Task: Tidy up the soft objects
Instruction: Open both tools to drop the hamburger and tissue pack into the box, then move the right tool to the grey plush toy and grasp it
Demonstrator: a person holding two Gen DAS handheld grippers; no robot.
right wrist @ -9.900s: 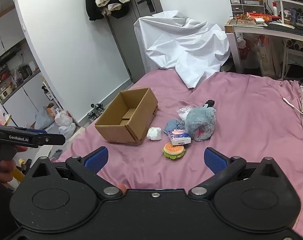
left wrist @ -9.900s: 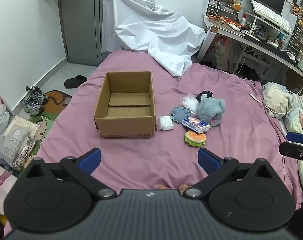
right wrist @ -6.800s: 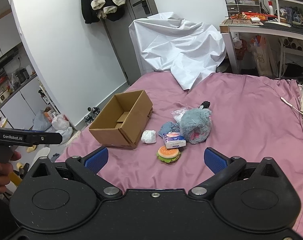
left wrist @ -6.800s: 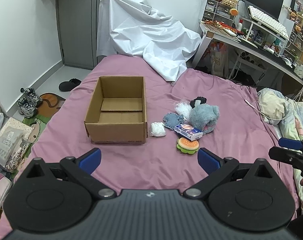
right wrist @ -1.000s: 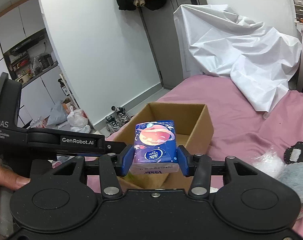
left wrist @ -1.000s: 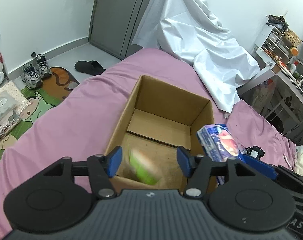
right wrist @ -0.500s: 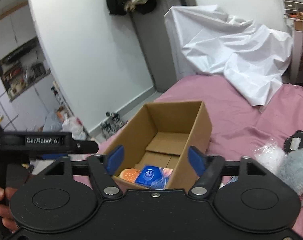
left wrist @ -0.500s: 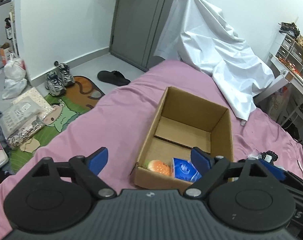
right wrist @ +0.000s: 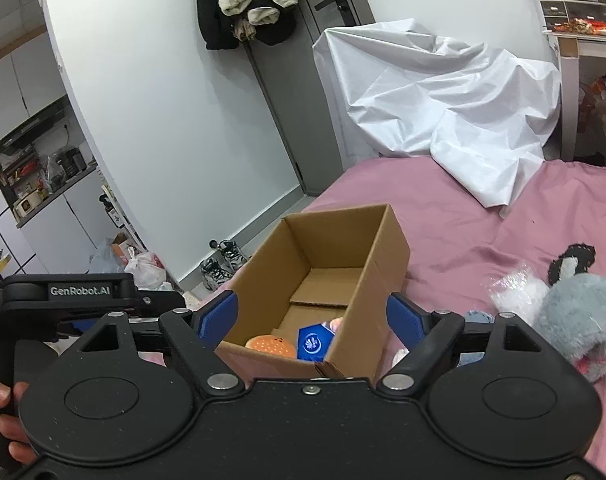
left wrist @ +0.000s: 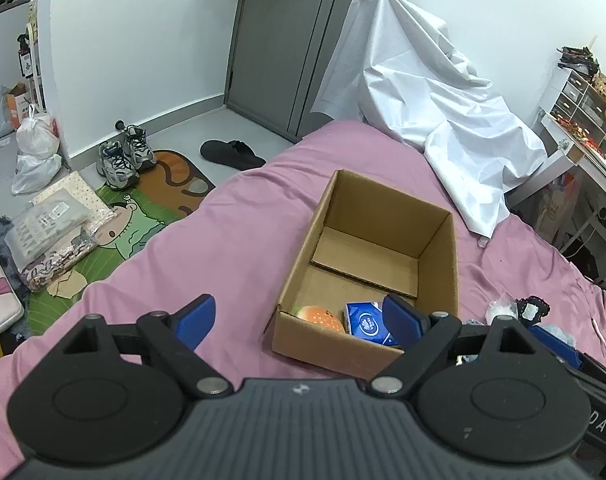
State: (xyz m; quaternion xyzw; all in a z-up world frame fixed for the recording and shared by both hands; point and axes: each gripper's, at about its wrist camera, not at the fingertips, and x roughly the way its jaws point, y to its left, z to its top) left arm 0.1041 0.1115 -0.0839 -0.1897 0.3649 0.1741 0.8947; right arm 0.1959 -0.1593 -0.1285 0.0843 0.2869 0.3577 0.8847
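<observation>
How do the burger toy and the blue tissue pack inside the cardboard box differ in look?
The burger toy is round and orange with a green edge; the blue tissue pack is flat-sided, angular and carries a white logo. The burger toy lies nearer the box's left wall, the tissue pack to its right. Both rest at the near end of the cardboard box.

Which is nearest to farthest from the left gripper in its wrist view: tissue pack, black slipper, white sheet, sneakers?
From the left gripper:
1. Tissue pack, in the cardboard box, by the right finger.
2. Sneakers, on the floor, far left.
3. Black slipper, on the floor by the door.
4. White sheet, draped beyond the bed.
</observation>
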